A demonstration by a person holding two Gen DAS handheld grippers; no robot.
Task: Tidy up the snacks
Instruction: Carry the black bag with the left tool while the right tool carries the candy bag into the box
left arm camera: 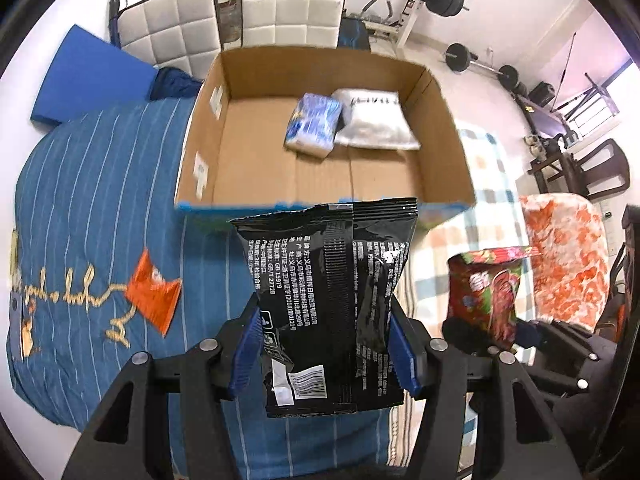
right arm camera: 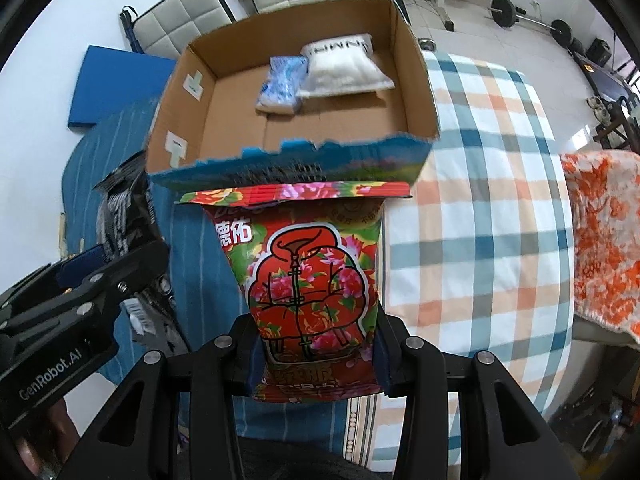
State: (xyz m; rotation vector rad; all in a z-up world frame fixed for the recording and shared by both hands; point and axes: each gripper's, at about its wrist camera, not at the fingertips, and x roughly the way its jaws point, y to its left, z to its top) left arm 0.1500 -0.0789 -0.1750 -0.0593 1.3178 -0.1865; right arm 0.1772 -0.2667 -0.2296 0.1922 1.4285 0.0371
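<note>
Both tools point steeply down above the bed [left arm camera: 100, 184], just on the near side of the open cardboard box [left arm camera: 440, 120], where the left hand-held gripper [left arm camera: 326, 354] pinches a black snack bag [left arm camera: 332, 288] and the right hand-held gripper [right arm camera: 318, 354] pinches a red flowered snack bag [right arm camera: 312, 272].

The left gripper [left arm camera: 325, 344] points steeply down, just short of the cardboard box's [left arm camera: 208, 132] near wall, its blue pads [left arm camera: 245, 350] pressed against the two sides of a black snack bag [left arm camera: 332, 300]. The right gripper [right arm camera: 316, 354] hangs beside it, on the same near side of the box, also pitched downward, its jaws clamped on a red floral snack bag [right arm camera: 308, 280]. The two grippers sit close together without touching.
</note>
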